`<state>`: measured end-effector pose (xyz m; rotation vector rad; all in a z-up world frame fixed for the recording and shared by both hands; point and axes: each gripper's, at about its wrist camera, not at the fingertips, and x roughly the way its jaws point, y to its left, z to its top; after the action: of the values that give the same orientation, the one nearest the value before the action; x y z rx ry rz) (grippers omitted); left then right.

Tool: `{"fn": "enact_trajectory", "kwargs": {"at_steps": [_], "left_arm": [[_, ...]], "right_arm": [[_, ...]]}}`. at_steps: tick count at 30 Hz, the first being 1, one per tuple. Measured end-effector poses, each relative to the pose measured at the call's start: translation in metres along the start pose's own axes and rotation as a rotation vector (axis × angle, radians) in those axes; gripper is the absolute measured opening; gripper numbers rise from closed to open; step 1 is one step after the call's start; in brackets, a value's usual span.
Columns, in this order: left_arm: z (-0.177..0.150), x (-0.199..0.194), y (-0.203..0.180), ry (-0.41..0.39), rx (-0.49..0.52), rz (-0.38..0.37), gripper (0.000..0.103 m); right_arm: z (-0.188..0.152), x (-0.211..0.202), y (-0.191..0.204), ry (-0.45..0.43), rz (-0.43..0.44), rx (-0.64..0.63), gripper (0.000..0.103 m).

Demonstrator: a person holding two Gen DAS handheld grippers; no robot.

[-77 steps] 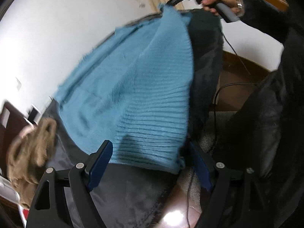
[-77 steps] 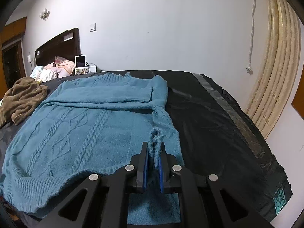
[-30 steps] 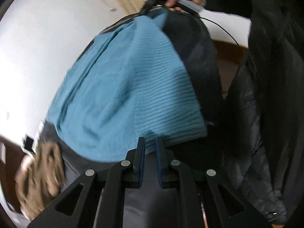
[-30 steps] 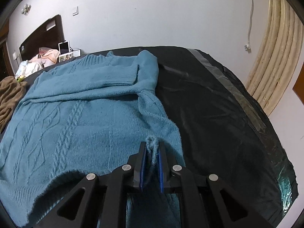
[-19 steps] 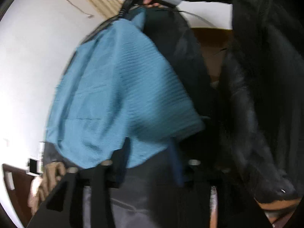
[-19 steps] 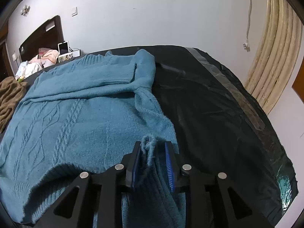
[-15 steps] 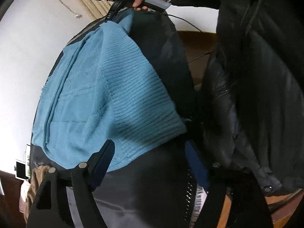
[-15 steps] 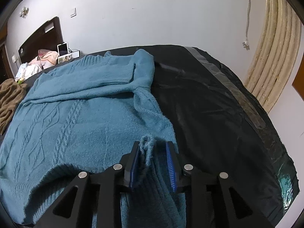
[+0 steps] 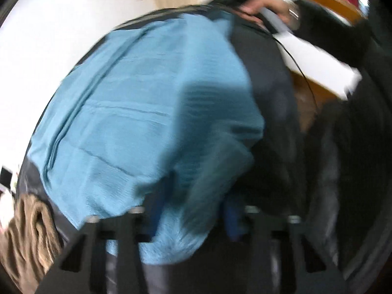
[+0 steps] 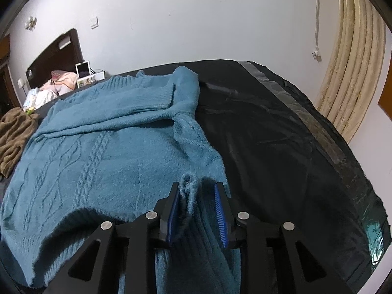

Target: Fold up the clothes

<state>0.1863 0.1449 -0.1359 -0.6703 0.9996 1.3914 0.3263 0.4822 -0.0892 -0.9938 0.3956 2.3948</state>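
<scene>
Right tool (image 10: 197, 210) is spread open around the sweater (image 10: 103, 161) hem on the bed (image 10: 281, 132), left tool (image 9: 193, 214) open at the other hem corner, body stretching away.

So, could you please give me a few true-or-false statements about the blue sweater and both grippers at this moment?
1. The blue cable-knit sweater lies spread on a black bed cover. True.
2. The right gripper is clamped shut on the sweater. False: its jaws stand apart, with a bunched bit of the hem between them.
3. A brown crumpled blanket lies on the cover to the right of the sweater. False: it lies to the left.
4. The left gripper has sweater fabric between its open fingers, though that view is blurred. True.
5. One sleeve is folded across the sweater's chest. True.
</scene>
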Motion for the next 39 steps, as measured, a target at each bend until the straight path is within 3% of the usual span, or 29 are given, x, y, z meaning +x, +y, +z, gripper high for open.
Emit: {"fn": "enact_trajectory", "kwargs": {"at_steps": [2, 11, 16, 24, 25, 26, 28, 32, 39], "left_arm": [[0.003, -0.003, 0.011, -0.048, -0.084, 0.012, 0.022], [-0.003, -0.017, 0.082, -0.236, -0.479, 0.044, 0.02], [-0.007, -0.018, 0.119, -0.313, -0.679, 0.04, 0.02], [-0.018, -0.002, 0.124, -0.257, -0.753, 0.026, 0.023], [-0.019, 0.0, 0.126, -0.248, -0.761, 0.024, 0.026], [-0.019, 0.002, 0.127, -0.241, -0.769, 0.021, 0.031], [-0.022, 0.004, 0.129, -0.233, -0.781, 0.016, 0.038], [-0.026, 0.009, 0.133, -0.217, -0.806, 0.005, 0.05], [-0.029, 0.016, 0.136, -0.2, -0.815, -0.011, 0.058]], "right_arm": [[-0.001, -0.002, -0.002, -0.007, 0.019, 0.006, 0.028], [-0.01, -0.031, -0.017, -0.053, 0.202, -0.057, 0.029], [-0.014, -0.045, -0.025, -0.061, 0.175, -0.122, 0.029], [0.003, -0.016, -0.013, 0.045, 0.229, -0.198, 0.031], [0.003, -0.011, -0.012, 0.062, 0.231, -0.203, 0.038], [0.004, -0.006, -0.01, 0.073, 0.218, -0.209, 0.059], [0.005, 0.003, -0.007, 0.095, 0.192, -0.223, 0.074], [0.002, 0.005, -0.003, 0.107, 0.177, -0.241, 0.074], [-0.004, 0.002, 0.004, 0.112, 0.17, -0.267, 0.074]]}}
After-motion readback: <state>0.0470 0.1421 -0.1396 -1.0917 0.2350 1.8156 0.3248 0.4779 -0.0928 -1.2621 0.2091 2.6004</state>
